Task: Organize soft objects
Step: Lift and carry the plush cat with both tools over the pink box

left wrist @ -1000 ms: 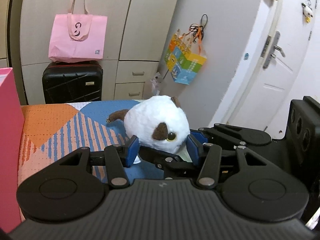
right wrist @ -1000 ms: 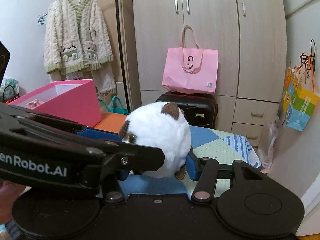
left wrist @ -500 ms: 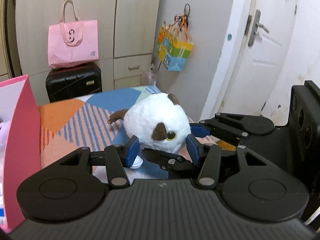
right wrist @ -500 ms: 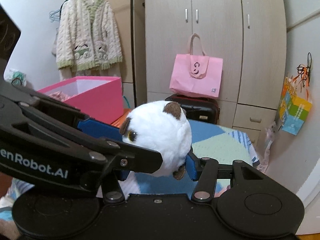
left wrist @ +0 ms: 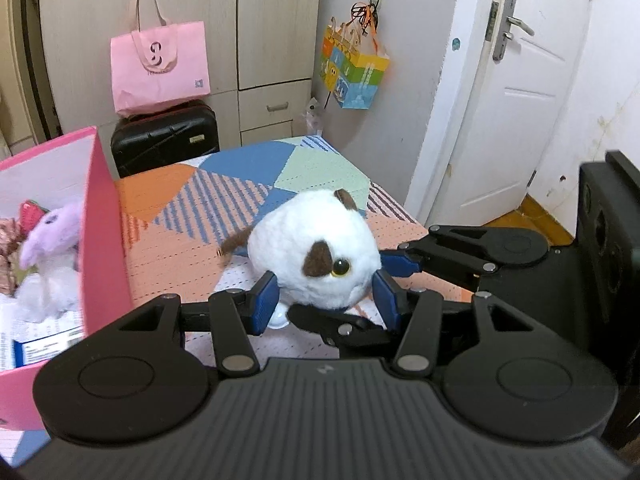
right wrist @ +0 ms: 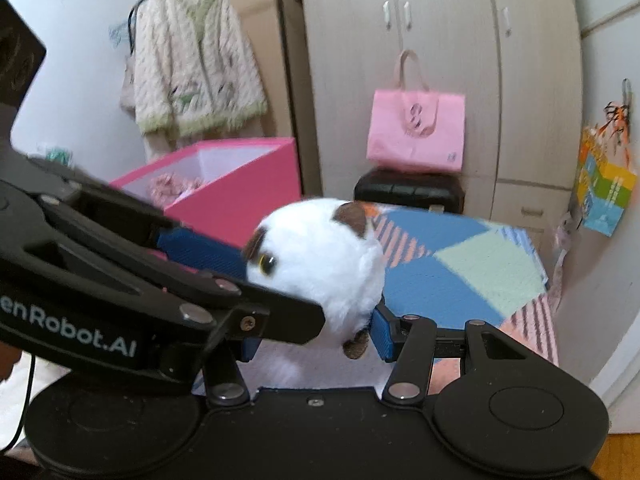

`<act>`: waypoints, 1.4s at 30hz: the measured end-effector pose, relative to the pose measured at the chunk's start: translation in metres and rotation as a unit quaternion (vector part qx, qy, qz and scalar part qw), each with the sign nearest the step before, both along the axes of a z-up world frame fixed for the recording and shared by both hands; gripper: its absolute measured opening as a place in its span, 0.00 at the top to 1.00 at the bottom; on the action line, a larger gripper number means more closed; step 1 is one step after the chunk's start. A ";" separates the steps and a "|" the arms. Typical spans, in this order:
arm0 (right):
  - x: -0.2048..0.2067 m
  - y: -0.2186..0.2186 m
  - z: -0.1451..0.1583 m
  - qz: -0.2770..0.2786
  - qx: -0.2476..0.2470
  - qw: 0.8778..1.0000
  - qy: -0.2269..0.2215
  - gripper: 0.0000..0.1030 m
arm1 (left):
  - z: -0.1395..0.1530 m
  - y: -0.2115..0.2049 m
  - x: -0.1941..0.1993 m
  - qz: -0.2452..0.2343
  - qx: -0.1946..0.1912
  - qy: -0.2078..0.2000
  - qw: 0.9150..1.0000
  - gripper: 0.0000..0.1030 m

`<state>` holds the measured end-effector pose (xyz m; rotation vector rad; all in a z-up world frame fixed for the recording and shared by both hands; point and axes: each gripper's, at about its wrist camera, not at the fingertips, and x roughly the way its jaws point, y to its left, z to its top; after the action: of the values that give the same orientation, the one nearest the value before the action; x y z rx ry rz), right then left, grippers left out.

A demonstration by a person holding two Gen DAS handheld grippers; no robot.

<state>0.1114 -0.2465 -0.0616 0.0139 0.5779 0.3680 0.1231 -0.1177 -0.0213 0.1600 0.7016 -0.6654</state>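
A round white plush toy (left wrist: 314, 252) with brown patches and a yellow eye is held above the patterned bed. My left gripper (left wrist: 326, 300) is shut on it from both sides with its blue pads. My right gripper (right wrist: 316, 334) is shut on the same plush (right wrist: 320, 260), crossing the left gripper. A pink box (left wrist: 102, 232) stands at the left and holds a purple and white plush (left wrist: 52, 248). The box also shows in the right wrist view (right wrist: 240, 192), behind the left gripper's arm.
The bed cover (left wrist: 248, 184) has orange, blue and green patches. A black suitcase (left wrist: 164, 136) with a pink tote bag (left wrist: 160, 64) stands by the wardrobe. A white door (left wrist: 520, 100) is at the right. A knitted cardigan (right wrist: 192, 76) hangs at the left.
Both grippers have risen with the plush and tilted down, moving toward the pink box. The box's inside and the purple plush have come into the left wrist view.
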 end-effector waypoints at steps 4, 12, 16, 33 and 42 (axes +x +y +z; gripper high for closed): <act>-0.007 0.008 0.010 0.016 0.011 1.000 0.011 0.47 | 0.013 0.010 -0.018 -0.002 0.009 -0.034 0.999 0.52; -0.025 0.032 0.038 0.037 -0.031 0.998 -0.042 0.47 | 0.038 0.038 -0.035 -0.002 -0.003 -0.052 0.999 0.52; -0.029 0.047 0.052 0.051 -0.050 0.995 -0.063 0.47 | 0.049 0.057 -0.044 -0.002 -0.014 -0.062 0.998 0.52; -0.003 0.145 0.106 0.136 -0.072 0.978 -0.141 0.47 | 0.096 0.141 -0.047 0.059 0.007 -0.150 0.987 0.51; 0.037 0.183 0.107 0.164 -0.062 0.974 -0.144 0.47 | 0.097 0.180 -0.007 0.096 0.003 -0.155 0.983 0.51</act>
<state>0.1482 -0.0635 0.0454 -0.2539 0.3130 0.6422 0.1158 0.0624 0.0762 0.1947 0.4123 -0.4401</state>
